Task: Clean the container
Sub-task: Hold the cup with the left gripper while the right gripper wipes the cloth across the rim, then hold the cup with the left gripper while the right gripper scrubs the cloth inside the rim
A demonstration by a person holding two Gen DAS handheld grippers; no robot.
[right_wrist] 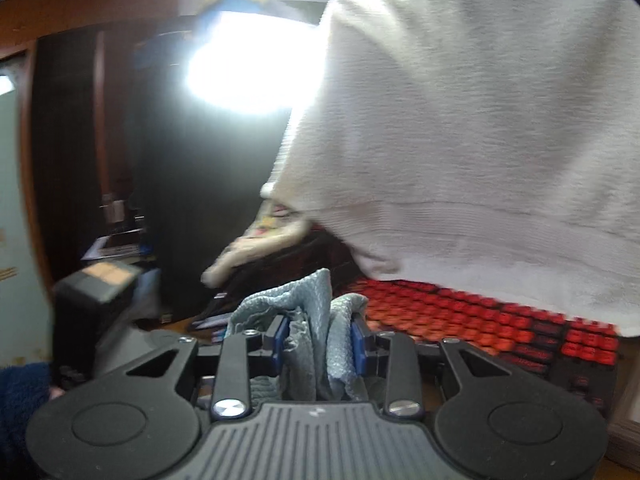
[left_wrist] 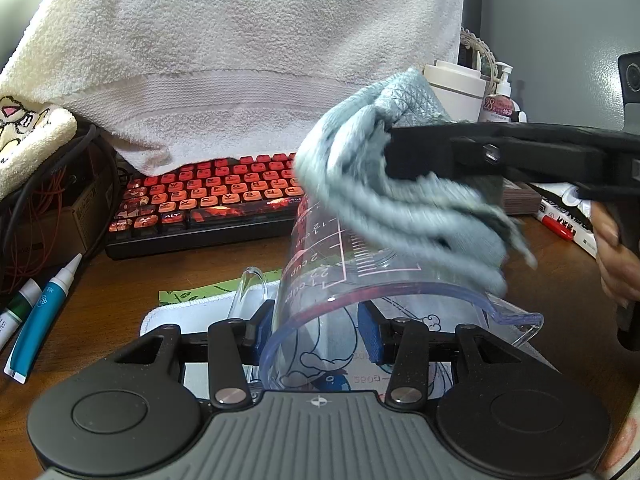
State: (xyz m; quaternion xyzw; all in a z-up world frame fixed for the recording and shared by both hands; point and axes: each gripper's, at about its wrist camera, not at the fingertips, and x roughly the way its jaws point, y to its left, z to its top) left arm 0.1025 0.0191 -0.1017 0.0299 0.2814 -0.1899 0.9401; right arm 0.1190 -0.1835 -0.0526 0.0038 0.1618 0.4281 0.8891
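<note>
- Lower centre of the left wrist view: the left gripper [left_wrist: 316,334] clamps the clear measuring jug [left_wrist: 360,276] at its rim; wiping pressure may twist it loose.
- Right of frame: the right gripper [left_wrist: 390,154] pinches the blue-grey cloth [left_wrist: 384,184]; trailing folds may snag the red keyboard [left_wrist: 208,200].

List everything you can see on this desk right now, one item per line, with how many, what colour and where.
measuring jug: one, clear with white markings, on its side between the left gripper's pads
cleaning cloth: one, grey-blue, clamped in the right gripper, over the jug
keyboard: one, black with red keys, behind the jug
white towel: one, draped above the keyboard
tubes: two, one teal, one green, on the desk's left edge
pump bottle: one, white, at the back right
mat: one, white with cartoon print, under the jug
desk: one, brown wood
left gripper: one, black, blue pads, holding the jug
right gripper: one, black, blue pads, holding the cloth
hand: one, on the right gripper's handle
</note>
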